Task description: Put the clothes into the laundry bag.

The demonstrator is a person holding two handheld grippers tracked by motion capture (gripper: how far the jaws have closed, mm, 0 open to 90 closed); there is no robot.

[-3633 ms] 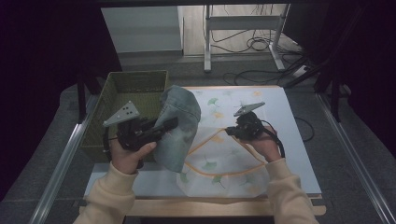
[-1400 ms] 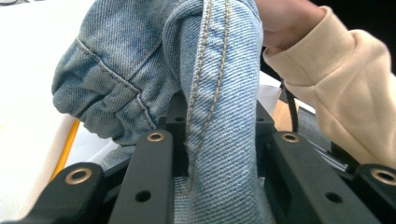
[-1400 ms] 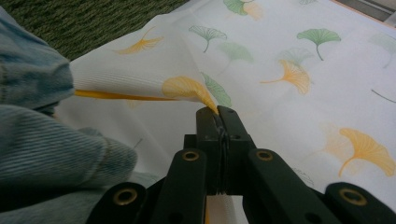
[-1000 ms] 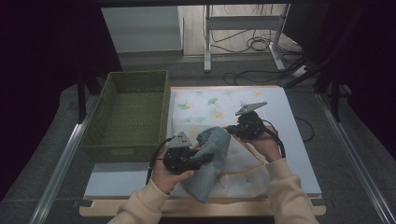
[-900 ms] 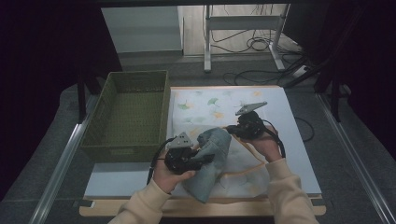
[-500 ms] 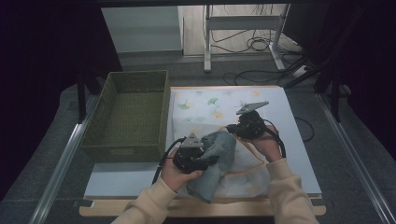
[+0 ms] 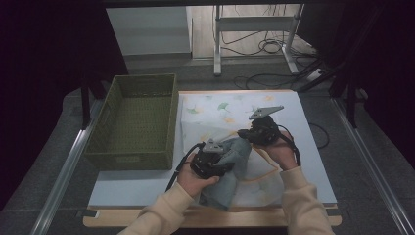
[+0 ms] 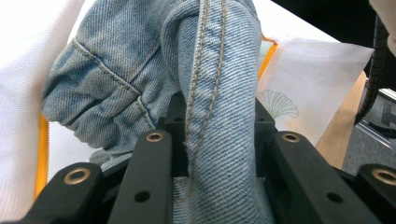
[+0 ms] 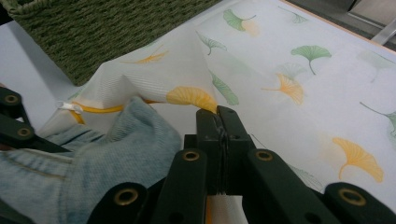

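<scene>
A faded blue denim garment (image 7: 226,169) is bunched at the near middle of the tabletop (image 7: 132,188), lying partly on a white cloth printed with ginkgo leaves (image 7: 222,112), just right of the empty green woven basket (image 7: 134,120). The left gripper (image 7: 211,161) is clamped on a thick fold of the denim; in the left gripper view a stitched seam (image 8: 201,93) is seen running up between its 2 fingers, which are held narrow by the bulk of the fabric. The right gripper (image 7: 262,131) is pressed fully together on the edge of the printed cloth, and a thin pinch of white fabric with orange piping (image 9: 98,110) nearby is seen in the right gripper view. The denim is judged soft but fairly heavy and thick, likely to sag and unfold when lifted, so a hold on a seam or doubled fold is judged safest. The printed cloth is judged light, thin and limp, best taken at its piped hem, where slipping is less likely.
</scene>
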